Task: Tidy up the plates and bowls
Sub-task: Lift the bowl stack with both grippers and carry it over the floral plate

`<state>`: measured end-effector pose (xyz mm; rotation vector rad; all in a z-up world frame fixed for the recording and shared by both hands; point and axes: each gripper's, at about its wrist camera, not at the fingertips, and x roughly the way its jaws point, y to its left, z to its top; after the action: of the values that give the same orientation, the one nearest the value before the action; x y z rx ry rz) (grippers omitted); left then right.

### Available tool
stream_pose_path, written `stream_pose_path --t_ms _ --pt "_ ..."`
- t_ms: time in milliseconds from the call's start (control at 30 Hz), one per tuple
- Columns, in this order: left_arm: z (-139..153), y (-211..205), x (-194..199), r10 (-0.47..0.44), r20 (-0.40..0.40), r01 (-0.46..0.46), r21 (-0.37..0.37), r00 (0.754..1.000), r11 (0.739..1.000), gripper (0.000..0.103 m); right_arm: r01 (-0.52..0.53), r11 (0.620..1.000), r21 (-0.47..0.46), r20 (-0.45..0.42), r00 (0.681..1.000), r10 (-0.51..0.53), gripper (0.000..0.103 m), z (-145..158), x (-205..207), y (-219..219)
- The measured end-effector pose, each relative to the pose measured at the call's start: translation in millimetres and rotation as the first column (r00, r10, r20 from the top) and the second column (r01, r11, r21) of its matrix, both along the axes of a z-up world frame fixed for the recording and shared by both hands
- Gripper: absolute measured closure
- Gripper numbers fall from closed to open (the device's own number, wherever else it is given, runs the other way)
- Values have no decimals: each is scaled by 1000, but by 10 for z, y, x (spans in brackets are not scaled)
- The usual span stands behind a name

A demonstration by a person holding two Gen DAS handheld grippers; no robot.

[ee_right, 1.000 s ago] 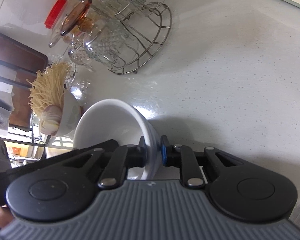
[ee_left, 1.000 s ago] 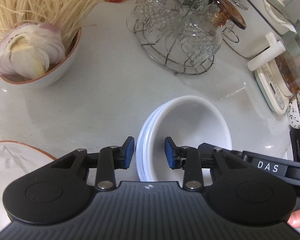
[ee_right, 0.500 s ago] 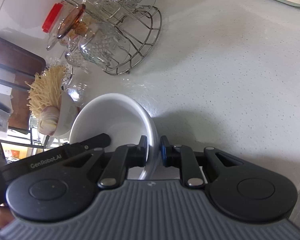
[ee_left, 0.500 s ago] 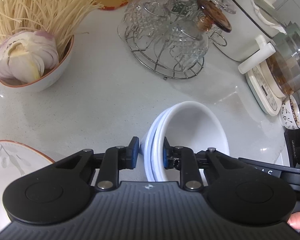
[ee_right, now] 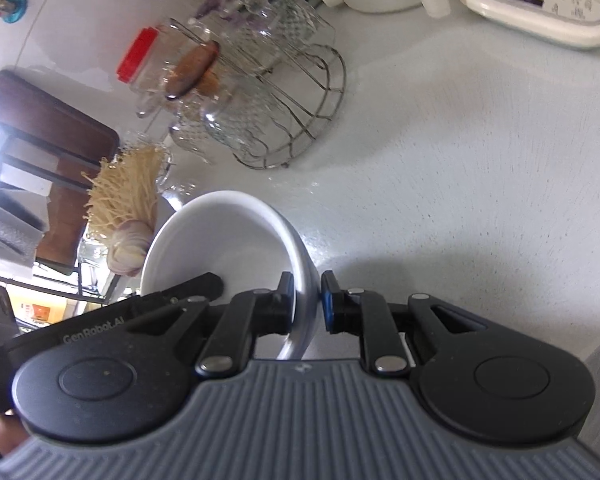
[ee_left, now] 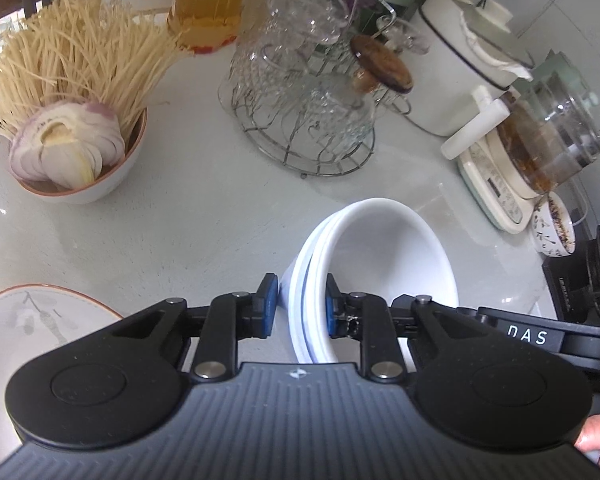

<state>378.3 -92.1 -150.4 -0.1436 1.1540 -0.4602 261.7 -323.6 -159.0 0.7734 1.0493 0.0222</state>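
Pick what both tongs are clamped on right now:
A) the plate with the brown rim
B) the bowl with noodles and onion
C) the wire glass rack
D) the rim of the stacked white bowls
D: the left tongs and right tongs each pinch the rim of the stacked white bowls, from opposite sides.

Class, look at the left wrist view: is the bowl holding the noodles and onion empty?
No: the bowl holds dry noodles and a cut onion.
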Motion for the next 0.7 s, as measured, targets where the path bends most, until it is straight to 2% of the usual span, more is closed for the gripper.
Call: stream_pose_path --t_ms 300,700 --pt "306 105 -104 3 22 -2 -32 1000 999 77 -12 999 -41 51 999 14 86 308 -47 61" --pt "672 300 -208 14 86 -13 -23 996 1000 76 -73 995 -64 109 991 79 86 615 -40 246"
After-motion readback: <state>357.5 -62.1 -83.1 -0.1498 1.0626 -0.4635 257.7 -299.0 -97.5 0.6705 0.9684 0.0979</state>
